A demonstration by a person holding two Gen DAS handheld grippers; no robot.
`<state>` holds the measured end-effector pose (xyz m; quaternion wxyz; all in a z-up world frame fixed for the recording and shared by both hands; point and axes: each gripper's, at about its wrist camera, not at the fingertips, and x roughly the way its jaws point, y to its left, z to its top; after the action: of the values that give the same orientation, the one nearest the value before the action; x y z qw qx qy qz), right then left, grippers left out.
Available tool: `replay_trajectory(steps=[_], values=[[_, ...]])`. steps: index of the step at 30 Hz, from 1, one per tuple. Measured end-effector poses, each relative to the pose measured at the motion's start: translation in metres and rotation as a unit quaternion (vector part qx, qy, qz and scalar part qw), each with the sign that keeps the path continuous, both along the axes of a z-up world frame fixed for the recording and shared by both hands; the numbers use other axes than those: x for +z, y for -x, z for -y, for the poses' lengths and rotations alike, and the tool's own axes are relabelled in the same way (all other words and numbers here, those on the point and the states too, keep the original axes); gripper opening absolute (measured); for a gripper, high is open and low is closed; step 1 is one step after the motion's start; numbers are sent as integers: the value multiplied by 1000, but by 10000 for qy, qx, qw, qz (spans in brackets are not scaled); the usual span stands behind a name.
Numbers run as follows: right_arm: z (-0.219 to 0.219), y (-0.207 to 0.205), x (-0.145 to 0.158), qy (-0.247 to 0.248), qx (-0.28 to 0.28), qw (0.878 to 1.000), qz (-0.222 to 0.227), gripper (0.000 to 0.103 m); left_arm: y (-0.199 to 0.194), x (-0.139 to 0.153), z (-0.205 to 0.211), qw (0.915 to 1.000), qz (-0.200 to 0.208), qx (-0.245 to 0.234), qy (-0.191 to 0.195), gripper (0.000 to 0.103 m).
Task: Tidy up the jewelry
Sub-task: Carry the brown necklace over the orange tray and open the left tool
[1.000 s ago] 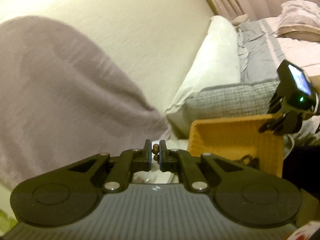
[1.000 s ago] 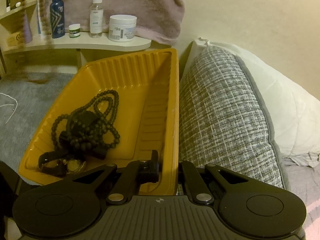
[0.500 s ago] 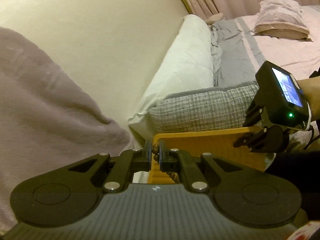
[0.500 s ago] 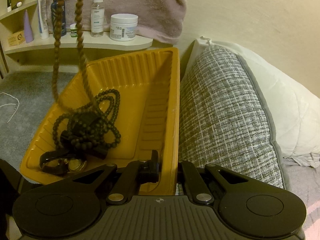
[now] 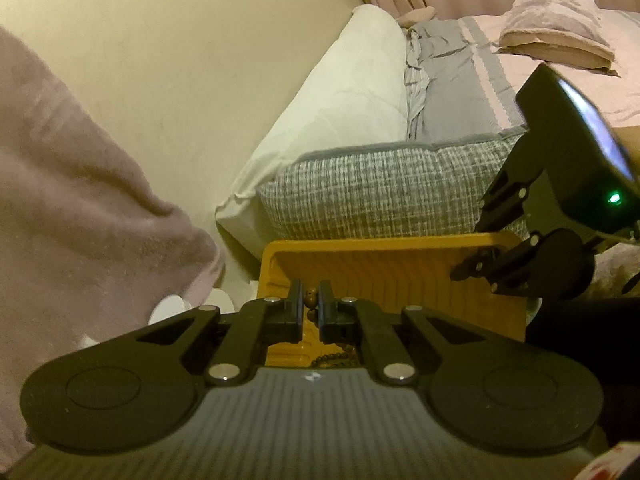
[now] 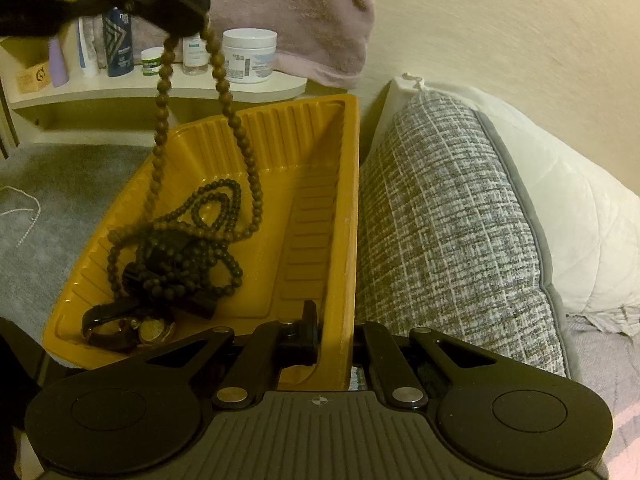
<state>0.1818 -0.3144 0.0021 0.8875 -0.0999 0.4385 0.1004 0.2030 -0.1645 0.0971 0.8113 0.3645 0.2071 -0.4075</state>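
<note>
Bedding fills the far side of both views: a white quilted pillow point(image 6: 576, 216) is propped against the cream wall, and a grey woven cushion point(image 6: 448, 232) lies against it. Just beside that cushion, touching it along 1 long side, a yellow ribbed plastic tray point(image 6: 316, 208) is set on a grey surface. A mauve towel point(image 5: 80, 216) is draped over the wall end, and under it a curved shelf point(image 6: 168, 92) is lined with bottles, with a white jar point(image 6: 249, 56) at its near end. Inside the tray a heap of dark bead strands point(image 6: 180, 256) is piled, and a dark-strapped wristwatch point(image 6: 124, 328) is lodged in the near corner. The right gripper point(image 6: 336, 336) is clamped on the tray's near wall, 1 finger inside and 1 outside. The left gripper point(image 5: 310, 304) is clenched on a brown beaded necklace point(image 6: 236, 132), 2 beads of it being visible between the pads in the left wrist view. From those jaws the necklace is hung in 2 strands over the tray, and its lower loop is laid on the dark heap. A thin pale chain point(image 6: 28, 216) is seen on the grey surface well apart from the tray.
</note>
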Motion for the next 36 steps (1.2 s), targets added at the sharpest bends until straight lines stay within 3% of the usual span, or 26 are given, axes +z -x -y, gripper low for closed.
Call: replay_trajectory(steps=[16,20,36], values=[[0,0,-1,9,-8,10000,-4,4,-22,-28,-3,9987,-333,381,-70,6],[0,-1,-1,9,-9,10000,-6,4,-23,-29,-3,9983,-402,414,-57,12],[1,0,-2,-3,-16,10000,-5,4,-17,-30,-15,9978,-349,557,-63,14]])
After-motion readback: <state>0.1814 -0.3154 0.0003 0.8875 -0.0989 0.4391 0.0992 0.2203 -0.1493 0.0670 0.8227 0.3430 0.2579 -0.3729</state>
